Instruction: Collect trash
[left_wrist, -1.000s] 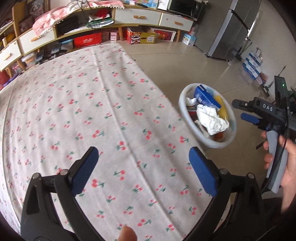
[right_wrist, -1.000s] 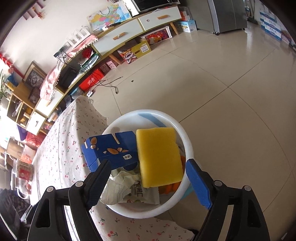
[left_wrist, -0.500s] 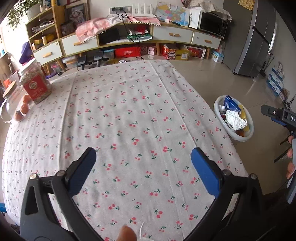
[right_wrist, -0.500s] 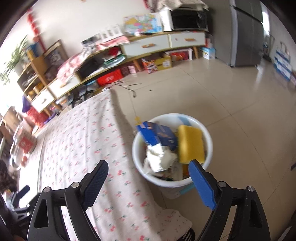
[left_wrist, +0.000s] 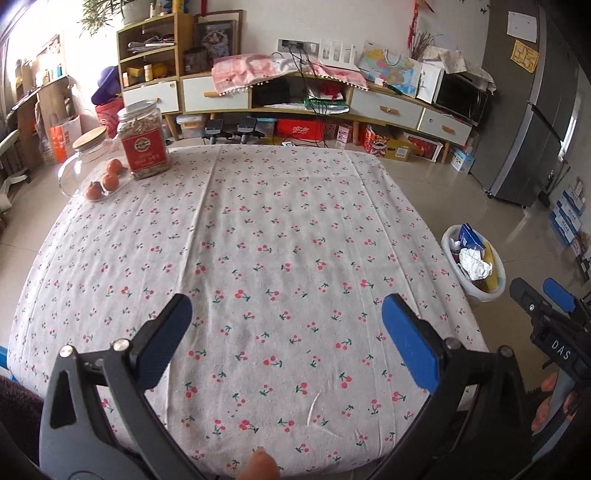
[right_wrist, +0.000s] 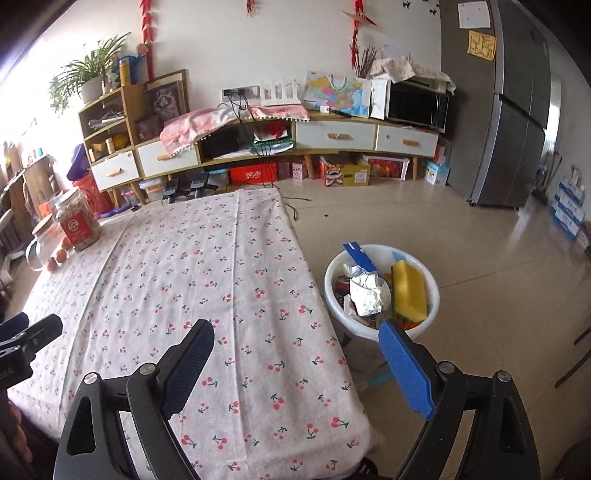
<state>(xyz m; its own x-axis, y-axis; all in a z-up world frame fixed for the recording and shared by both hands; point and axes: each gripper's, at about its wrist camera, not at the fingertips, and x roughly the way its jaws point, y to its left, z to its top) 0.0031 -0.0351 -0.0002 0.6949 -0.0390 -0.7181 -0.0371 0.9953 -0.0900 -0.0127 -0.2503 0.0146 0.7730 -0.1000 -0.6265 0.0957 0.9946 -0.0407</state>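
Both tongs spread wide and empty: left gripper (left_wrist: 286, 334) over the cherry-print tablecloth (left_wrist: 258, 229), right gripper (right_wrist: 295, 354) at the table's near corner. Trash all down in the white bin (right_wrist: 432, 291) on the floor beside the table: crumpled paper (right_wrist: 369, 293), yellow sponge (right_wrist: 408, 290), blue carton (right_wrist: 360, 256). Probably light, soft, crushable stuff; best pinched at a loose fold or edge, bin by its rim.
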